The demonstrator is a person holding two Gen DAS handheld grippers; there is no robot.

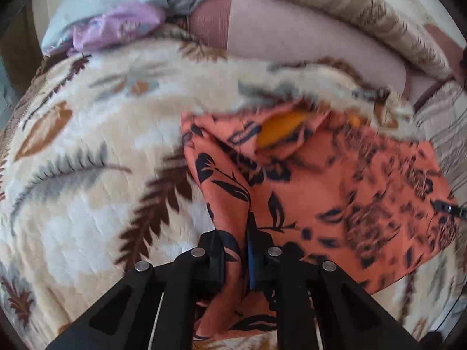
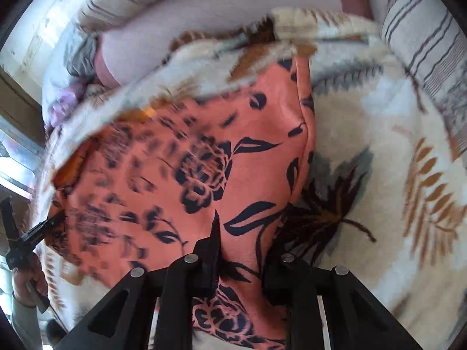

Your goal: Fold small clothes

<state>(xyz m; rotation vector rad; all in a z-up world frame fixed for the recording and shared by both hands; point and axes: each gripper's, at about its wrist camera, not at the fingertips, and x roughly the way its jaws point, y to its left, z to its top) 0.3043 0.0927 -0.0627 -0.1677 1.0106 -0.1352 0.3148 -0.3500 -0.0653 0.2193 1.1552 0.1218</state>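
1. Nearest in the left wrist view, the left gripper (image 1: 236, 248) has its black fingers drawn close together on a bunched edge of the coral garment (image 1: 335, 180), the cloth pinched between them and spilling below the fingertips.
2. In the right wrist view, the right gripper (image 2: 242, 250) likewise has the garment (image 2: 204, 157) fed between its fingers; one pointed black finger (image 2: 215, 233) lies on top of the fabric, while the other finger is hidden under the cloth, so the exact gap cannot be told.
3. The garment is a thin, smooth coral-orange fabric printed with dark navy flowers and leaves. It is drawn out broad between the two grippers, with soft folds at the gripped edges and a seamed hem along its right side in the right wrist view.
4. A yellow-orange patch (image 1: 281, 128) shows at the garment's far edge, blurred.
5. The garment lies over a plush, fleecy blanket (image 1: 96, 145) in cream with brown, rust and grey leaf shapes.
6. Beyond the blanket are a pale pink sheet (image 1: 306, 35), a striped beige quilt (image 1: 379, 8), and a lilac-and-blue pillow (image 1: 116, 23).
7. At the left edge of the right wrist view, the left gripper's black frame (image 2: 26, 233) touches the garment's far corner.
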